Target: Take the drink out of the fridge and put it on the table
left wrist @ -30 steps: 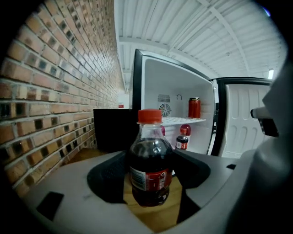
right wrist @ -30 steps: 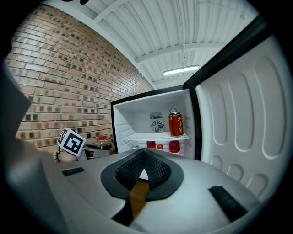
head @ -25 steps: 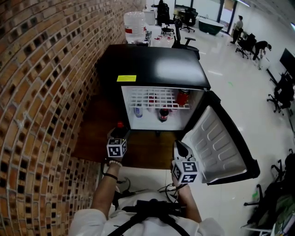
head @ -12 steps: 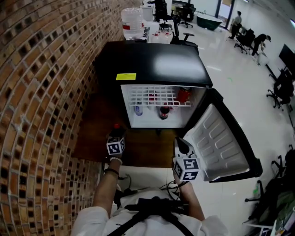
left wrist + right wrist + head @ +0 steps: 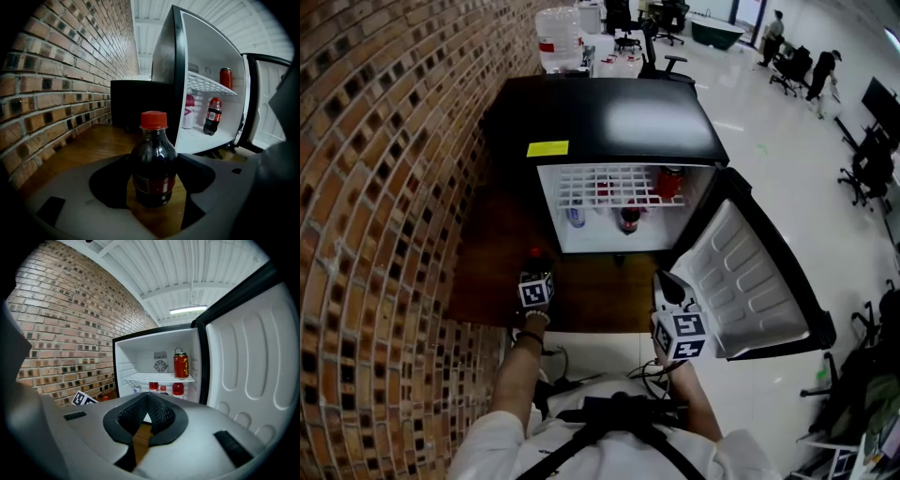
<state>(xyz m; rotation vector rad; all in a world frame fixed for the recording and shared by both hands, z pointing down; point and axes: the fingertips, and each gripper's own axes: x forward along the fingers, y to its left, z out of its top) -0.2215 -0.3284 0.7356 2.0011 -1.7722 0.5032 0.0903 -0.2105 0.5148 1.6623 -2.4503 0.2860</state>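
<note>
Left gripper (image 5: 534,270) clamped on the cola bottle (image 5: 153,157), base already down on the wooden table (image 5: 89,140) beside the open fridge (image 5: 609,122). Barely budged over the last second, so basically placed, just needs letting go. Right gripper (image 5: 146,418) closed, nothing in it.
</note>
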